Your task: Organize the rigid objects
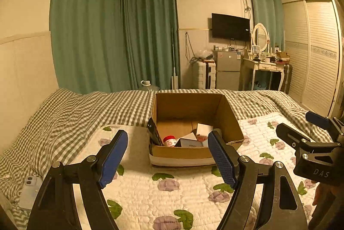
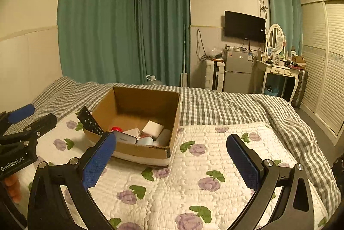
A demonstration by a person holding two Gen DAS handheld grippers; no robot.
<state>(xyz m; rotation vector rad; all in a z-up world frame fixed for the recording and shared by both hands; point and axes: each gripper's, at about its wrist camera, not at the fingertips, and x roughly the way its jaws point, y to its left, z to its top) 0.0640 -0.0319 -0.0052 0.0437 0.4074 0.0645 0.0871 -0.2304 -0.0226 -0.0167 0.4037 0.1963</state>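
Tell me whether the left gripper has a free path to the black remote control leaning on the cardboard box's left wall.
Probably yes: the left gripper is open, and only bare quilt lies before the black remote control.

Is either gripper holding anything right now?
No: the left gripper and right gripper both stand open and empty above the quilt, short of the cardboard box.

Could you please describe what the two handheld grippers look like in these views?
Both the left gripper and the right gripper have black frames with silver screws and two fingers faced with textured blue pads. White lettering reads "DAS" on one body, "GenRobot.AI" on the other. No cables show.
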